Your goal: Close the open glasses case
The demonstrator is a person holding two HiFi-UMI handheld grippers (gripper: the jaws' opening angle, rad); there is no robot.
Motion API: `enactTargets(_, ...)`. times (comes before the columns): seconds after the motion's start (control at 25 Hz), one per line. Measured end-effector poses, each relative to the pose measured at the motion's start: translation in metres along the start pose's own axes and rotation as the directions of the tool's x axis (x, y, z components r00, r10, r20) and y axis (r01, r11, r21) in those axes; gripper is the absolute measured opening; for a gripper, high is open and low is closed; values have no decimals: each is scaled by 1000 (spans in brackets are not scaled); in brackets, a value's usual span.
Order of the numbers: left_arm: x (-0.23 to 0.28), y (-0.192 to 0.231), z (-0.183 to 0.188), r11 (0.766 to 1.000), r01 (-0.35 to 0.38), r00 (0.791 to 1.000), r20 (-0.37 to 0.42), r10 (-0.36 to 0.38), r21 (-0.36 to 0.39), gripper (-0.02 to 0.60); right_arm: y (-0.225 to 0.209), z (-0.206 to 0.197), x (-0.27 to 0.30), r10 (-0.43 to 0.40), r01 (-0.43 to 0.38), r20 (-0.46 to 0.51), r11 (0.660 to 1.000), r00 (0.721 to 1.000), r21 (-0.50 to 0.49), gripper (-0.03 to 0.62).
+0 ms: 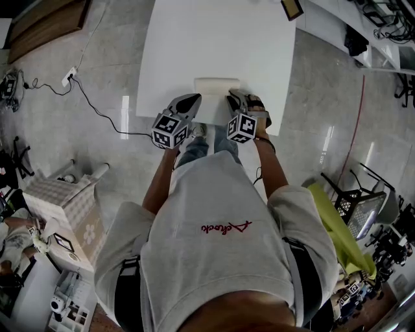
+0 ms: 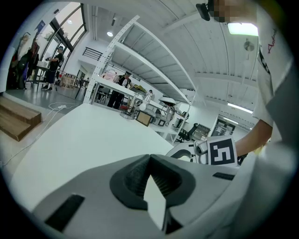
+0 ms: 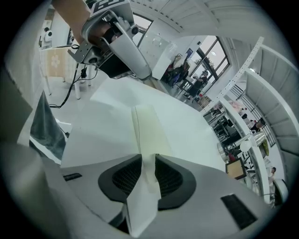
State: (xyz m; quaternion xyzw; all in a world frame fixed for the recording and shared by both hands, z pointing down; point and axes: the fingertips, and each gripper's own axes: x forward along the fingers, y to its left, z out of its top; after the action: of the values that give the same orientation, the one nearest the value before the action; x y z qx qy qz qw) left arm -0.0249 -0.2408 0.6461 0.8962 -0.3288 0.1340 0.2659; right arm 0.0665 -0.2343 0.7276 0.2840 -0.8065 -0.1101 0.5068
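A white folding glasses case (image 1: 217, 87) lies on the white table (image 1: 214, 39) near its front edge, with a gripper at each end. In the right gripper view the case (image 3: 148, 123) shows a raised ridge running away from me. My right gripper (image 1: 232, 97) sits at its right end; its jaws (image 3: 148, 159) stand a little apart with a white flap of the case between the pads. My left gripper (image 1: 194, 99) is at the left end, its tips (image 2: 149, 158) together on a thin white flap (image 2: 156, 200). The case's inside is hidden.
A small framed object (image 1: 292, 8) stands at the table's far right edge. A power strip and cable (image 1: 71, 78) cross the floor on the left, above cardboard boxes (image 1: 61, 198). A black basket and chair frame (image 1: 360, 201) stand at the right.
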Motion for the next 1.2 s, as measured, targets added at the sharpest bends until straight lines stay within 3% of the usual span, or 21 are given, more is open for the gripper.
enactTargets(0.4, 4, -5, 8, 999, 16, 1000, 10, -16, 27, 26, -24, 19, -17, -105, 104, 37, 994, 994, 23, 78)
enactTargets(0.44, 5, -6, 8, 999, 17, 1000, 10, -18, 28, 26, -28, 20, -19, -126, 125, 39, 992, 991, 22, 68)
enactTargets(0.48, 5, -7, 7, 999, 18, 1000, 10, -18, 27, 26, -32, 20, -21, -147, 147, 39, 989, 988, 18, 19)
enactTargets(0.52, 5, -8, 7, 999, 19, 1000, 10, -19, 26, 26, -34, 19, -22, -163, 162, 38, 987, 986, 13, 18)
enactTargets(0.76, 4, -10, 7, 999, 19, 1000, 12, -19, 30, 26, -39, 19, -28, -189, 187, 50, 982, 981, 37, 18)
enactTargets(1.0, 4, -10, 17, 999, 15, 999, 31, -16, 51, 26, -60, 37, -47, -255, 229, 121, 953, 959, 199, 18)
enactTargets(1.2, 3, -15, 27, 997, 23, 998, 49, -26, 73, 26, -85, 56, -71, -323, 209, 200, 872, 925, 443, 18)
